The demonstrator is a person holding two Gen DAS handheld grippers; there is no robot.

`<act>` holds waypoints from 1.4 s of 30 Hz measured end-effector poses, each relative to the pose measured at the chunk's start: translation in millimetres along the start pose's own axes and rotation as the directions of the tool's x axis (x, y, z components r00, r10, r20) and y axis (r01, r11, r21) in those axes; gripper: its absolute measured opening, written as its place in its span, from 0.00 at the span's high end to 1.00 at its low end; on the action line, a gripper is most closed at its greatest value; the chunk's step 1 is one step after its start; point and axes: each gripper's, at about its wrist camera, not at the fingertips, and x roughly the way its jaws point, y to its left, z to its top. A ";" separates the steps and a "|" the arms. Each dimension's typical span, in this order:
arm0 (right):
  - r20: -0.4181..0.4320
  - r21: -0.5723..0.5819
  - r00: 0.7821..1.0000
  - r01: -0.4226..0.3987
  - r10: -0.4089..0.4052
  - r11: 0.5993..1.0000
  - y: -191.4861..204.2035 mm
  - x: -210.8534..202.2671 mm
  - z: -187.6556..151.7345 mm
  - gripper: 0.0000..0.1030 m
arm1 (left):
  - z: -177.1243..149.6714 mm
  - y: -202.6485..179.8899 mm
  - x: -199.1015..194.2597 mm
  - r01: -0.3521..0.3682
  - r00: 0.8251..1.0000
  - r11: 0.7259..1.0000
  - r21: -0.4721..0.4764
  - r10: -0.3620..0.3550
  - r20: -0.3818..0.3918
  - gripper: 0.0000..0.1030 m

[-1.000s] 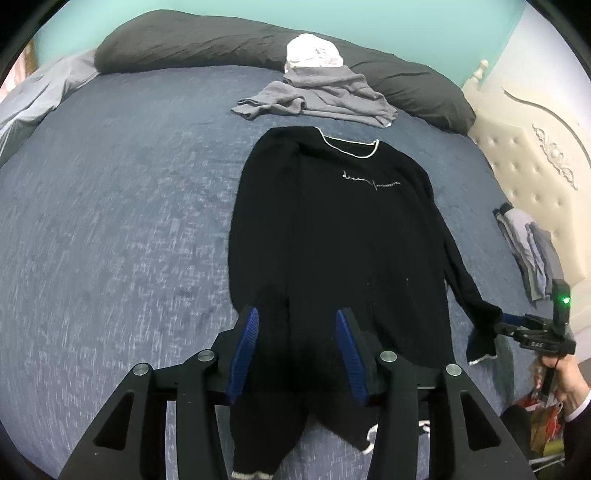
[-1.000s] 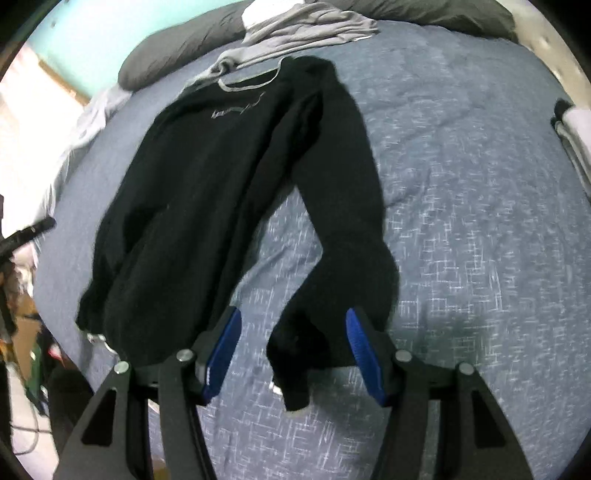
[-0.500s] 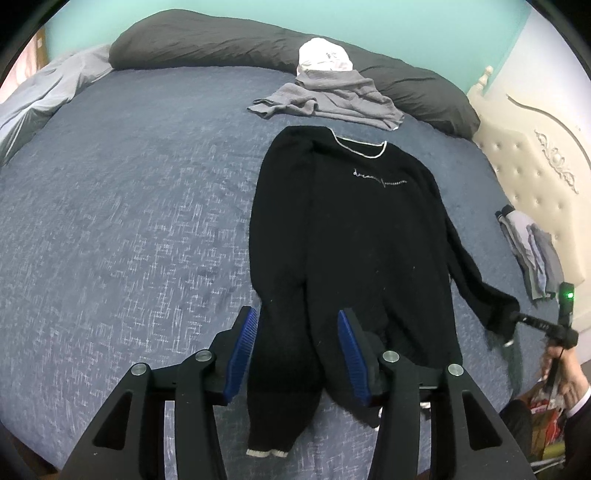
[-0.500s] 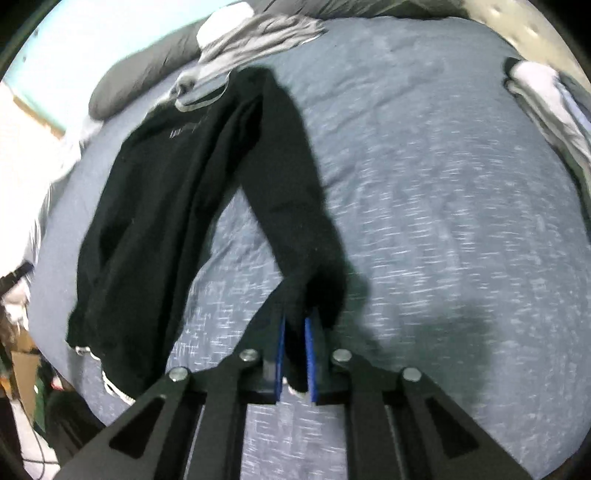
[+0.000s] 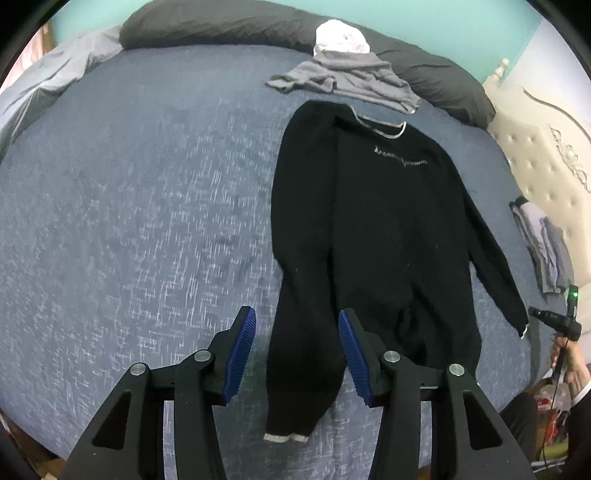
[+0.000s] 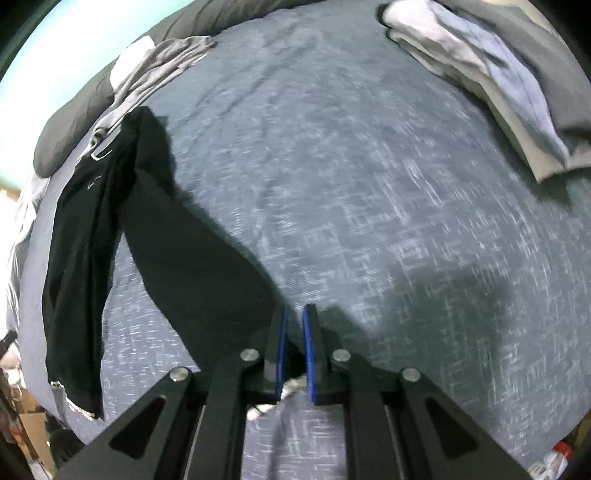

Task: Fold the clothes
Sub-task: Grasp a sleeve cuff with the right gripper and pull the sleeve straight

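A black sweater (image 5: 373, 229) with a white-trimmed collar lies flat on the blue bedspread (image 5: 129, 221), collar toward the pillows. My left gripper (image 5: 297, 325) hangs open over the lower part of its left sleeve, whose white cuff (image 5: 286, 438) lies near the bed's front edge. In the right wrist view my right gripper (image 6: 293, 317) is shut on the cuff end of the sweater's right sleeve (image 6: 192, 254), drawn out sideways from the sweater body (image 6: 81, 266). That gripper (image 5: 546, 317) also shows at the far right of the left wrist view, a hand holding it.
A rumpled grey garment (image 5: 347, 75) and a white item (image 5: 341, 35) lie above the collar, against long dark pillows (image 5: 258, 26). Folded grey and pale clothes (image 5: 546, 243) are stacked at the bed's right side (image 6: 491, 70). A cream tufted headboard (image 5: 546, 162) stands at right.
The right gripper shut on the right sleeve's cuff and pulled the sleeve outward, away from the body. The left gripper stayed open and shifted left, from over the hem to over the left sleeve.
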 end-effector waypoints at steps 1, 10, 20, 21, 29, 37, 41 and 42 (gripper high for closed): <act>0.005 -0.001 1.000 -0.004 0.004 1.000 -0.2 -2.4 -1.0 0.92 | -1.6 2.0 2.7 -0.001 1.000 1.000 0.002 0.001 -0.009 0.50; 0.051 -0.011 0.997 -0.059 0.059 0.998 9.3 -21.3 -7.2 0.92 | -25.0 27.9 44.8 0.033 0.992 0.999 -0.032 -0.037 -0.120 0.46; 0.036 -0.092 0.994 -0.099 0.103 0.991 68.0 -16.3 -11.3 0.92 | -43.8 28.1 66.2 0.083 0.982 0.996 -0.021 -0.085 -0.171 0.47; 0.034 -0.098 0.994 -0.103 0.106 0.990 72.5 -15.8 -11.5 0.92 | -44.5 26.2 67.6 0.083 0.981 0.996 -0.012 -0.084 -0.174 0.47; 0.021 -0.118 0.992 -0.124 0.127 0.985 92.5 -9.6 -14.8 0.92 | -52.5 15.4 74.6 0.060 0.978 0.997 0.037 -0.051 -0.203 0.95; 0.023 -0.086 0.990 -0.134 0.136 0.987 86.0 -9.0 -17.4 0.92 | -37.2 27.6 15.0 -0.013 0.998 0.998 0.066 0.017 -0.067 0.96; 0.024 -0.088 0.989 -0.141 0.143 0.986 89.0 -10.2 -16.8 0.92 | -23.1 53.8 -23.2 -0.078 0.997 0.996 0.043 0.077 0.013 0.96; 0.025 -0.091 0.989 -0.144 0.146 0.985 90.7 -10.6 -16.8 0.92 | -16.8 66.1 -30.4 -0.087 0.996 0.996 0.018 0.087 0.033 0.96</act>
